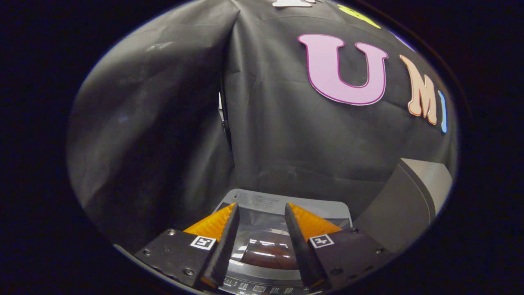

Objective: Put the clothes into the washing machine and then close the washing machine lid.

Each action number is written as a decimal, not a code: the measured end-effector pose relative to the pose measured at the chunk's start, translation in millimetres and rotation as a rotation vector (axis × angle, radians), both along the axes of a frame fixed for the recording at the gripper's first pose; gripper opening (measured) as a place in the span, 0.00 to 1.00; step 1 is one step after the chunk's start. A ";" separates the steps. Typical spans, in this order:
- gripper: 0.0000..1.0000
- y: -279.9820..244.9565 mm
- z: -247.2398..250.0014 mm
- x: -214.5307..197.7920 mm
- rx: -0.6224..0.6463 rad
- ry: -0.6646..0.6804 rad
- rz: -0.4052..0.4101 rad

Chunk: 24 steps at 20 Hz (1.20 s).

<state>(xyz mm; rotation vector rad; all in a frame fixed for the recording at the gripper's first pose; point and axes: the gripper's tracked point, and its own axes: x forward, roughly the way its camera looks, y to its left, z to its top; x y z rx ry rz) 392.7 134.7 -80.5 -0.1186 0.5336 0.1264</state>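
A small grey top-loading washing machine (323,209) sits just below and ahead of my fingers, against the black cloth wall. Its lid (262,229) has a glossy clear window and appears to lie flat over the tub. Through the window, between my fingers, a reddish-brown patch (268,256) shows under light reflections; I cannot tell whether it is cloth. A strip of control buttons (262,288) runs along the machine's near edge. My gripper (261,206) hovers over the lid, open, with nothing between its fingers.
A grey slanted panel or box (409,200) stands close to the right of the machine. The black cloth walls meet in a corner seam (225,123) right behind the machine.
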 end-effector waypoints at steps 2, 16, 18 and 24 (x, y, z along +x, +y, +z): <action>0.69 -2.4 -3.5 -7.3 0.011 -0.002 0.001; 0.94 -7.6 21.2 -88.3 0.012 -0.131 0.045; 0.98 -9.1 31.7 -99.8 0.006 -0.157 0.047; 0.96 -17.7 56.7 -135.3 0.039 -0.215 0.029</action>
